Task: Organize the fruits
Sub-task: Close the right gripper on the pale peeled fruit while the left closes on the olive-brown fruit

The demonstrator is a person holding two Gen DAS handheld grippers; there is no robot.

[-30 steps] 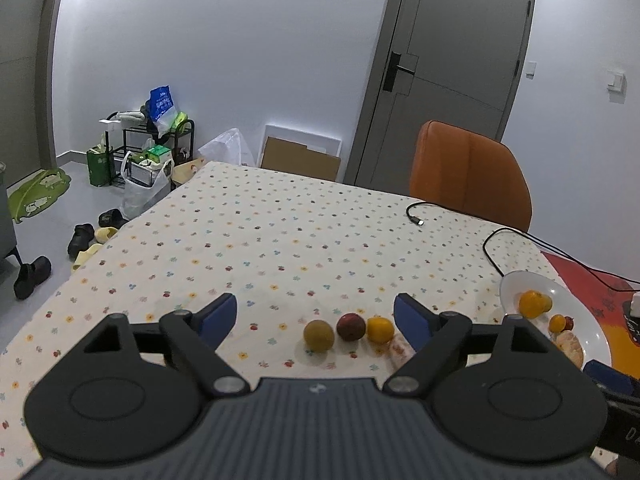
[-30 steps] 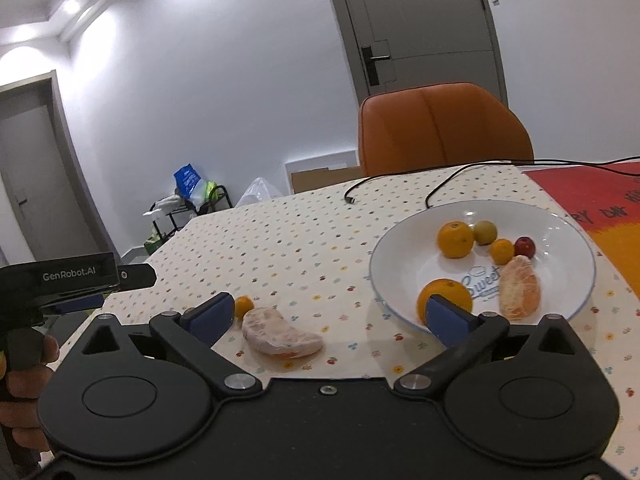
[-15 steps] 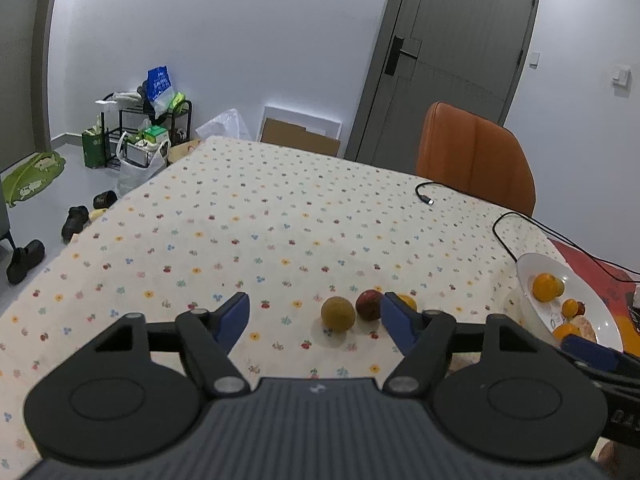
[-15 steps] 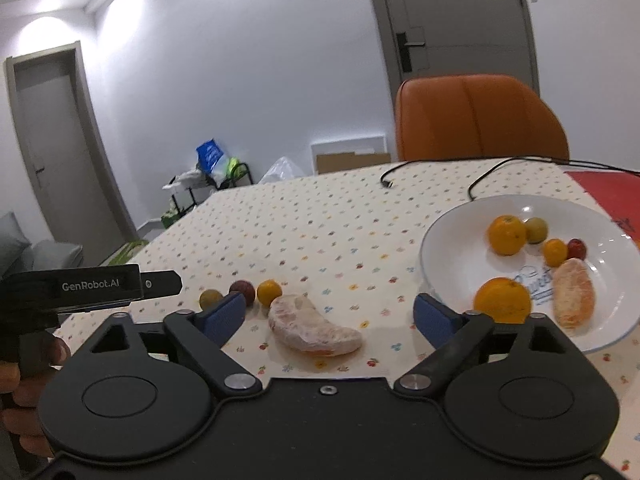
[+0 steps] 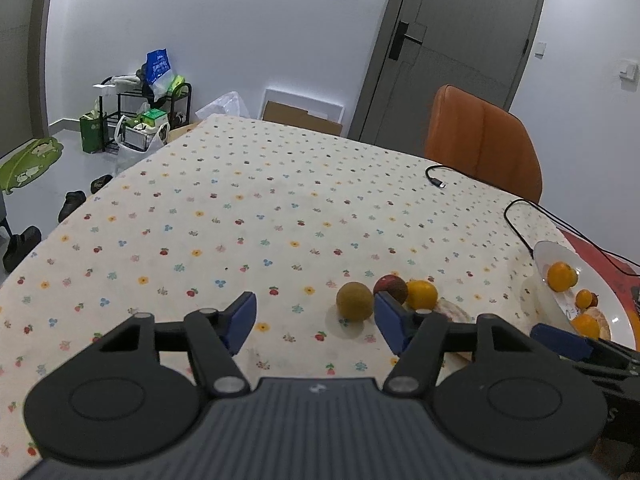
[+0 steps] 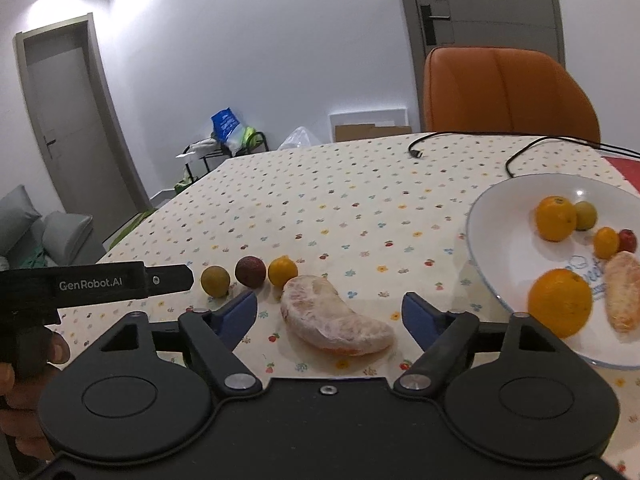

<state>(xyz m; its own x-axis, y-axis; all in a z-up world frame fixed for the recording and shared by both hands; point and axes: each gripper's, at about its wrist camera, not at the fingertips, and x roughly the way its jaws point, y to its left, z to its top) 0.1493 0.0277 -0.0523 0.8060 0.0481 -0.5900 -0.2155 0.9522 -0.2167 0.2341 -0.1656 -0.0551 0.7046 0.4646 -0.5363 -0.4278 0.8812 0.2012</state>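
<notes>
A peeled citrus segment (image 6: 334, 320) lies on the flowered tablecloth between the blue fingertips of my open right gripper (image 6: 332, 314). Beyond it a row of three small fruits stands: a yellow-green one (image 6: 215, 281), a dark red one (image 6: 250, 272) and a small orange one (image 6: 283, 271). The white plate (image 6: 480, 256) at the right holds two oranges, small fruits and another peeled segment. In the left wrist view my open left gripper (image 5: 314, 318) hovers left of the same row: yellow-green fruit (image 5: 354, 301), dark red fruit (image 5: 390, 286), orange fruit (image 5: 421, 294). Nothing sits between its fingers.
A black cable (image 5: 516, 216) runs across the table's far right toward the plate (image 5: 540, 256). An orange chair (image 5: 482, 140) stands behind the table. A red mat (image 6: 626, 168) lies at the right edge. A hand (image 6: 24, 372) holds the left gripper's handle.
My right gripper has swung left and closed in, so the peeled segment now lies between its fingers. My left gripper has drifted left; the fruit row now sits by its right finger.
</notes>
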